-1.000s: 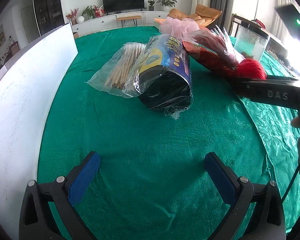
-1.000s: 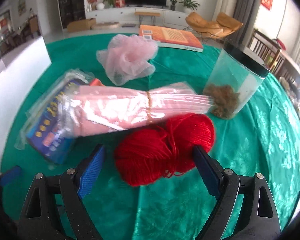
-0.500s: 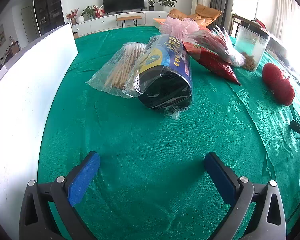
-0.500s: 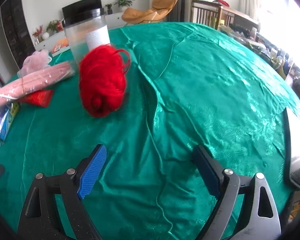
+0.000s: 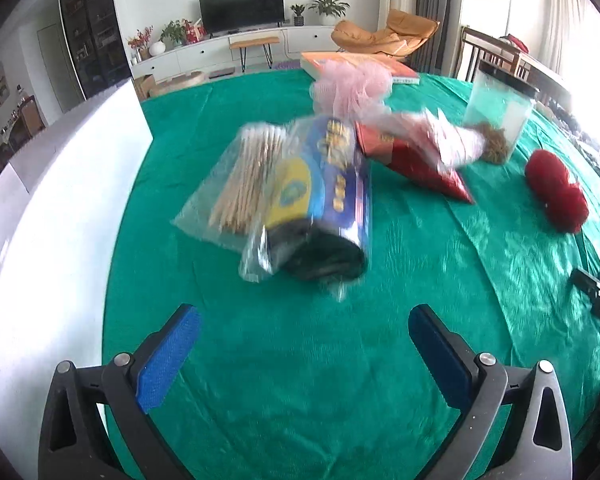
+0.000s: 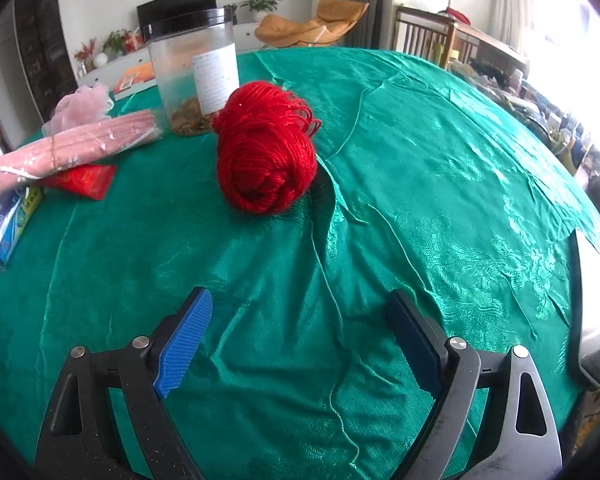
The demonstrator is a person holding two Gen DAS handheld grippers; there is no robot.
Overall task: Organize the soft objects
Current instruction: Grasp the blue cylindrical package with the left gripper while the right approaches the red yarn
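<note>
- Right gripper (image 6: pixel 296 340) is spread and empty above the green surface (image 6: pixel 420 200); the red yarn (image 6: pixel 266 148) lies apart, ahead.
- Left gripper (image 5: pixel 304 340) is spread too, facing the blurred wrapped roll (image 5: pixel 320 200).
- Bags and pink puff (image 5: pixel 352 88) seem unsorted.

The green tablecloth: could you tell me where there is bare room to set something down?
Bare green tablecloth lies right of the red yarn, out to the table edge, and before the open right tongs. Crowded around the jar and pink bundle.

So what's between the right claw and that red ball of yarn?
Only bare green tablecloth, in the right wrist view, between the right gripper and the red yarn.
</note>
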